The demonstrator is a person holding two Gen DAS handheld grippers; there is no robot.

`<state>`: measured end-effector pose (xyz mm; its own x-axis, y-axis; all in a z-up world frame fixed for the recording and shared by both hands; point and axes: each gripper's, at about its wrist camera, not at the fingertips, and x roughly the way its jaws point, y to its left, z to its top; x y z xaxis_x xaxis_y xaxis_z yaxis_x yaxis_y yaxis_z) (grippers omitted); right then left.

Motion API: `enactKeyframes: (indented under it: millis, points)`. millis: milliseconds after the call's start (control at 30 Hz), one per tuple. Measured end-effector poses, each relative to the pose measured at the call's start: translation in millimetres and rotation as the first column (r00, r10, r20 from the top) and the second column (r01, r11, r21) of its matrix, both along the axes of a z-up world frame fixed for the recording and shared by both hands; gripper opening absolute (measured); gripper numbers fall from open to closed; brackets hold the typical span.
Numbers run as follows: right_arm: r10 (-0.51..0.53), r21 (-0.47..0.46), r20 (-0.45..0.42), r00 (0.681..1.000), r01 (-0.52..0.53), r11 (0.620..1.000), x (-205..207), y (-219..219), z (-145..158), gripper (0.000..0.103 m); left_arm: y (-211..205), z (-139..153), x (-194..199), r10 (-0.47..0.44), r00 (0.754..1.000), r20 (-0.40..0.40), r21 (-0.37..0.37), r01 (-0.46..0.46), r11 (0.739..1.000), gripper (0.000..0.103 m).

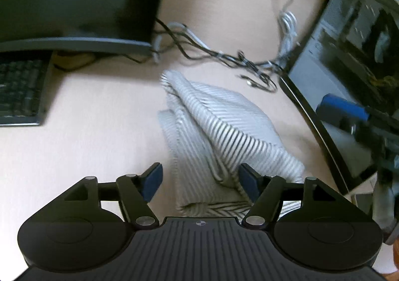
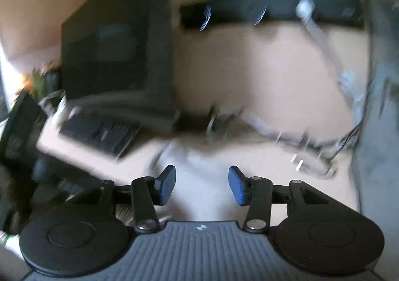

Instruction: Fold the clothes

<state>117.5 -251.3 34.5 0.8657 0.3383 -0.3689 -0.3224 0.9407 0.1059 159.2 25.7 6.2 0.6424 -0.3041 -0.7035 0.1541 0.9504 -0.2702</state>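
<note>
Striped cloth (image 1: 214, 131) lies crumpled in a loose heap on the pale table (image 1: 94, 116), running from the middle of the left wrist view down toward 6 o'clock, where its near edge passes under the left claw (image 1: 200, 185). A tangle of cables (image 1: 224, 56) sits just beyond the heap at about 1 o'clock, and a keyboard (image 1: 20, 91) lies at 9 o'clock, well apart from the cloth.

The main risk, as I judge it, is that a sweeping fold could drag the far end of the cloth into the cables and snag it. A pinch taken on the bunched part could also catch several layers at once and leave the fold uneven.

The left claw stands wide apart over the near edge, holding nothing; whether a pad brushes the fabric I cannot tell. The right claw (image 2: 202, 185) is also spread wide and empty, above a blurred pale patch that is probably the cloth.
</note>
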Motion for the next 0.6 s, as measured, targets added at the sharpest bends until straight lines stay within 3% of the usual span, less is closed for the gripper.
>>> enactKeyframes:
  millis: [67, 167, 267, 400, 467, 600]
  points:
    - [-0.109, 0.018, 0.028, 0.994, 0.108, 0.994, 6.4, -2.2, -5.3, 0.046, 8.5, 13.0, -9.4, 0.017, 1.0, 0.026, 0.014, -0.018, 1.0, 0.078]
    - [-0.152, -0.082, -0.064, 0.986, 0.147, 0.986, 20.8, 6.6, -35.7, 0.045, 16.4, 26.1, -15.2, 0.026, 0.998, 0.061, 0.019, -0.027, 0.999, 0.082]
    - [0.038, -0.127, -0.152, 0.988, -0.058, 0.99, 17.9, 38.1, -54.1, 0.044, 25.6, 35.6, -19.7, 0.037, 0.995, 0.088, 0.014, -0.039, 0.999, 0.086]
    - [0.379, -0.201, -0.125, 0.917, -0.397, 0.895, -15.4, 90.0, -53.2, 0.039, 42.4, 37.8, -18.8, 0.083, 0.992, 0.092, 0.011, -0.085, 0.996, 0.086]
    - [0.393, -0.194, -0.063, 0.917, -0.398, 0.897, -18.9, 89.4, -39.6, 0.039, 51.9, 37.8, -18.2, 0.103, 0.991, 0.086, 0.004, -0.104, 0.995, 0.086]
    - [0.273, -0.19, -0.027, 0.962, -0.273, 0.943, -9.3, 70.1, -23.8, 0.039, 61.9, 41.0, -9.9, 0.095, 0.993, 0.065, -0.068, -0.091, 0.994, 0.084]
